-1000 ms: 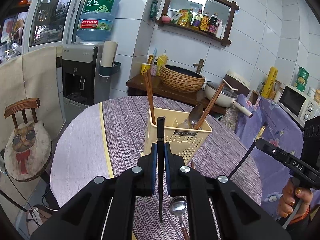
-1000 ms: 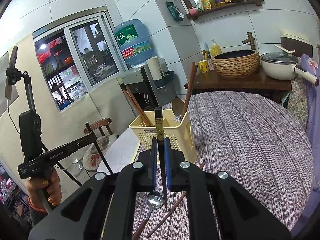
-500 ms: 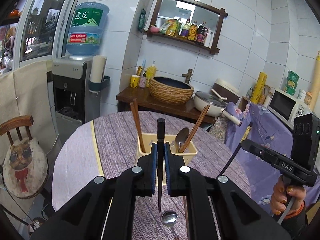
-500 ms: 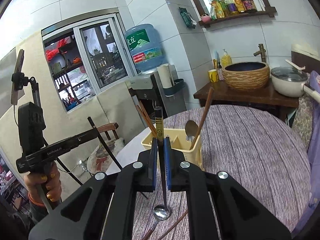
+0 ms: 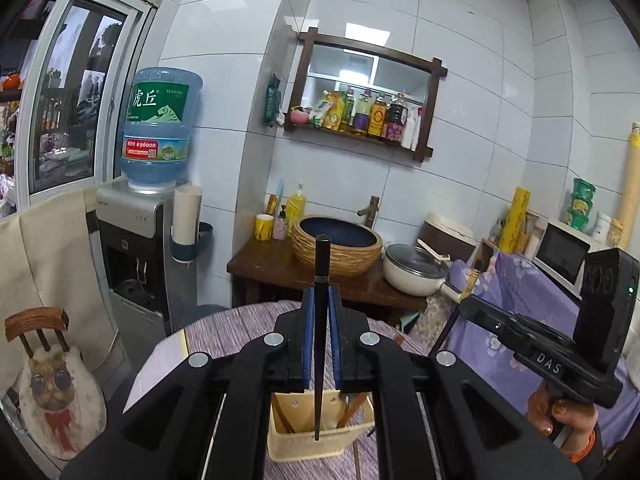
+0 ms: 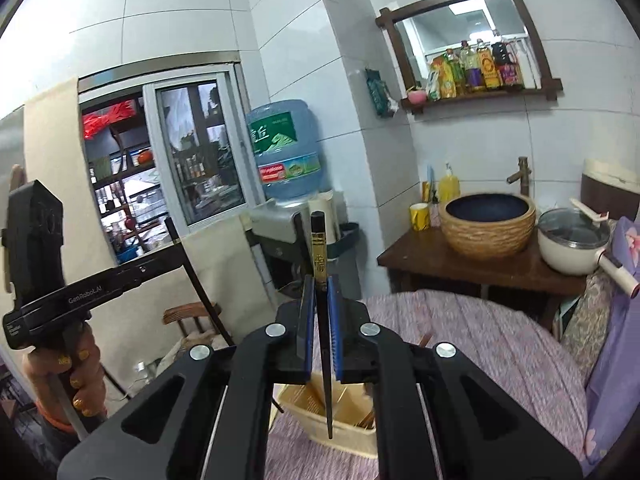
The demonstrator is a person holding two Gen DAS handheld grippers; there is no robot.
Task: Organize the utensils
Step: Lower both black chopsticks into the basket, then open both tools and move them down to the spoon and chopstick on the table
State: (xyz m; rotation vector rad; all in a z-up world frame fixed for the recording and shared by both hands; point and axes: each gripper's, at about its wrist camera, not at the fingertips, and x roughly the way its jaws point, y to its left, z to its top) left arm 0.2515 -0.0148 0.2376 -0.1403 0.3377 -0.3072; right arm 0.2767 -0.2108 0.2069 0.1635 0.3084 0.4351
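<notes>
Chopsticks, two black ones, were held one to each gripper. The left gripper (image 5: 320, 320) had its blue-padded jaws pressed onto one black chopstick (image 5: 319, 360), which stood nearly upright between them, its butt above the jaws and its tip hanging below, over the cream utensil basket (image 5: 320, 440). The right gripper (image 6: 319, 320) pinched the second black chopstick (image 6: 322, 320) in the same way; this one bore a gold band with characters above the jaws, and its tip hung over the same basket. Below the jaws, the basket stood on the round table with the purple striped cloth (image 6: 480, 340), with brown wooden chopsticks leaning in its compartments; their number could not be told. Beside the left jaws, to the right, one hand (image 5: 560, 420) gripped the right gripper's handle. Beyond the jaws stood one woven basin (image 5: 336, 248), one white pot (image 5: 416, 276) and one water dispenser (image 5: 136, 240).
</notes>
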